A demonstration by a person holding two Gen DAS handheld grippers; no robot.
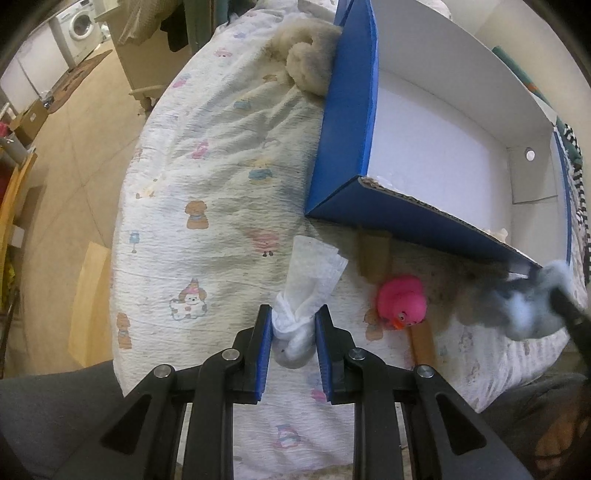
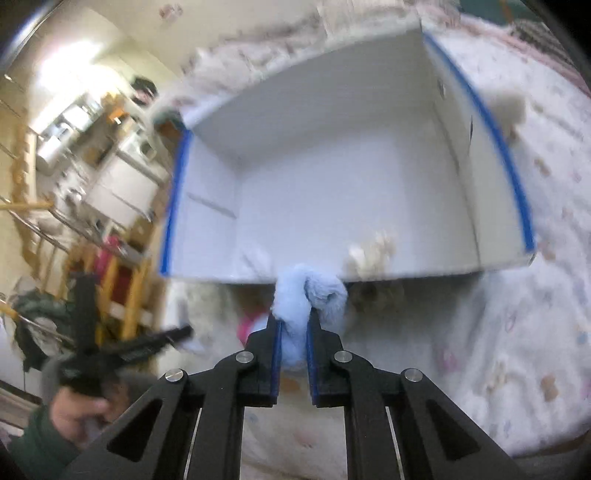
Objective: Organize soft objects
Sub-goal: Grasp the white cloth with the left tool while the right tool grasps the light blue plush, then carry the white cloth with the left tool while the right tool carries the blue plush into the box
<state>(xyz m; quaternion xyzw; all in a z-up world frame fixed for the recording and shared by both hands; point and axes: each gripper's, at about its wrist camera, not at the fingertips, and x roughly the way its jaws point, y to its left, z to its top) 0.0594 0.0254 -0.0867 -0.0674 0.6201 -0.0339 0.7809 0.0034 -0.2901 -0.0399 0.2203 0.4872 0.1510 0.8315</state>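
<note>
My left gripper [image 1: 293,314] is shut on a knotted white tissue [image 1: 308,284], held above the patterned bedsheet [image 1: 207,155]. My right gripper [image 2: 293,323] is shut on a fluffy light-blue soft toy [image 2: 310,291], just in front of the near wall of the blue box with a white inside [image 2: 332,192]. In the left wrist view that blue toy [image 1: 535,302] hangs blurred at the box's [image 1: 347,129] near right corner. A pink rubber duck [image 1: 402,301] lies on the sheet in front of the box. A beige plush [image 1: 310,55] rests against the box's far left side.
A small cream fluffy item [image 2: 373,251] lies inside the box at its near wall. Two brown wooden blocks [image 1: 375,254] lie by the duck. A tiled floor [image 1: 74,129] with a washing machine [image 1: 79,22] lies left of the bed. A hand [image 2: 81,406] holds the other gripper at lower left.
</note>
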